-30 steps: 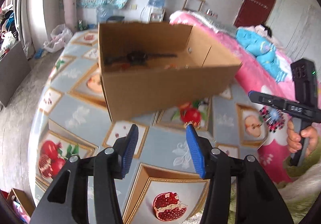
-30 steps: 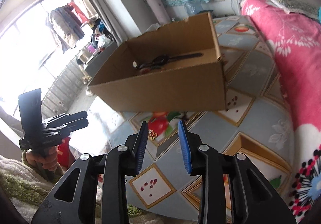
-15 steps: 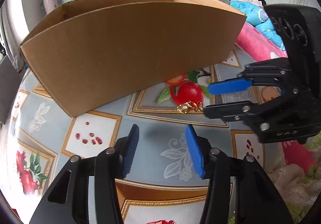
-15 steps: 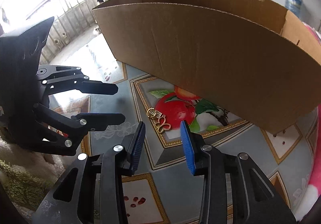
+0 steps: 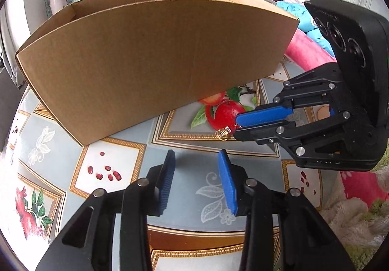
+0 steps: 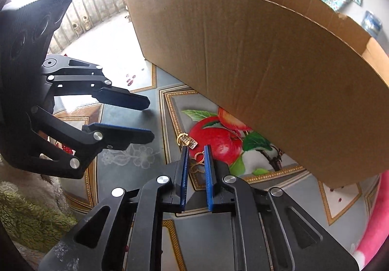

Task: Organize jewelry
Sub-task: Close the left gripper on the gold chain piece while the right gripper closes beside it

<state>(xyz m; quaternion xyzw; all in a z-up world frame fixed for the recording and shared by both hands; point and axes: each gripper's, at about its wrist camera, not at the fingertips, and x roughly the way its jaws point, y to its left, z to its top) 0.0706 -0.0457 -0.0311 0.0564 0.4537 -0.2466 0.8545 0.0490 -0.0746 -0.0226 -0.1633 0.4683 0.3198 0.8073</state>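
Your right gripper point(image 6: 195, 149) sits low over the fruit-print tablecloth point(image 6: 126, 164), its blue pads point(image 6: 208, 173) narrowed to a slim gap and closing. Half a second back those pads stood clearly wider and were short of the jewelry; now they straddle a gold earring point(image 6: 199, 157), which lies on the cloth between them. Whether the pads actually press on it you cannot tell from here. A second gold earring point(image 6: 186, 140) lies just past the left pad tip, at the edge of the printed red apple point(image 6: 216, 142), not between the fingers.

From your left wrist view, the right gripper point(image 5: 237, 125) comes in from the right side, tips down at the cloth, with that gold earring point(image 5: 223, 134) just beside its tips. A second ago it was far off at the frame's edge, held up in a hand; it has since swung in and rolled over.

Your left gripper point(image 5: 195, 156) hangs above a bare grey panel of the cloth, jaws closing but with a wide gap and nothing between them; they were a touch wider before.

The cardboard box point(image 5: 155, 62) stands just behind the jewelry. A second ago you looked down into it; now only its near wall fills both views, its inside hidden.
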